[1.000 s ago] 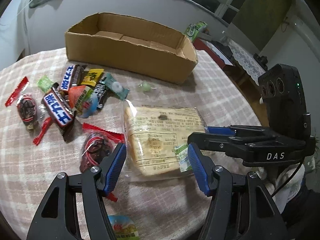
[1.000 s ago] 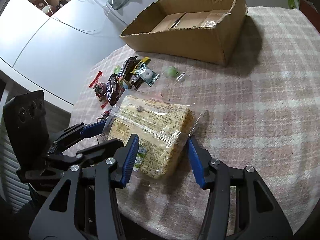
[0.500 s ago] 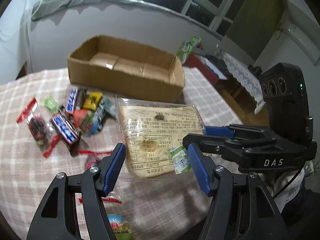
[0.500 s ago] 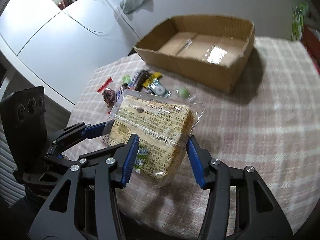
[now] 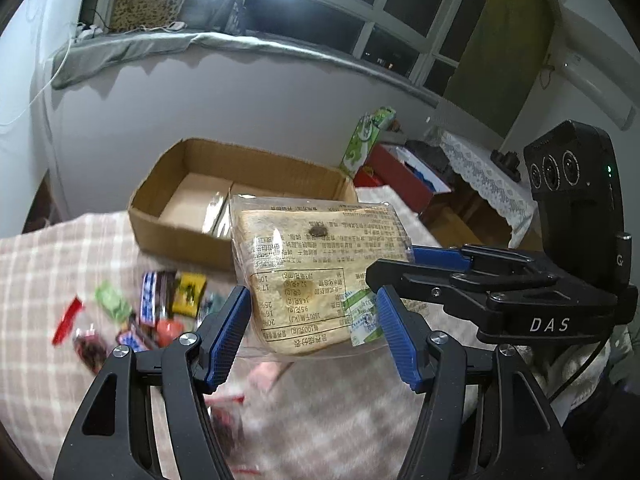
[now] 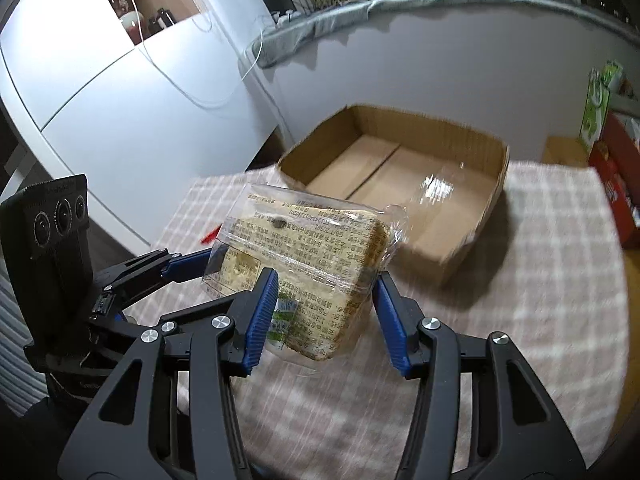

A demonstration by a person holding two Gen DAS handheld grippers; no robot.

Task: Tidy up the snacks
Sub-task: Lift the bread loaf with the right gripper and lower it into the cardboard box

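A clear bag of sliced bread [image 5: 316,276] is held in the air between both grippers, well above the table. My left gripper [image 5: 312,320] is shut on its near end. My right gripper [image 6: 324,308] is shut on the same bag [image 6: 304,264] from the other side. An empty open cardboard box [image 5: 240,200] stands on the table behind the bag; it also shows in the right wrist view [image 6: 400,184]. Several small wrapped snacks [image 5: 160,304] lie on the checked cloth, below and left of the bag.
The round table has a pink checked cloth [image 6: 520,300]. A white cabinet [image 6: 120,100] stands left of it. A red box [image 5: 404,176] and a green bag [image 5: 366,136] sit beyond the table's right edge.
Both grippers have lifted the bread bag off the table and raised it toward the box. The views have tilted up.
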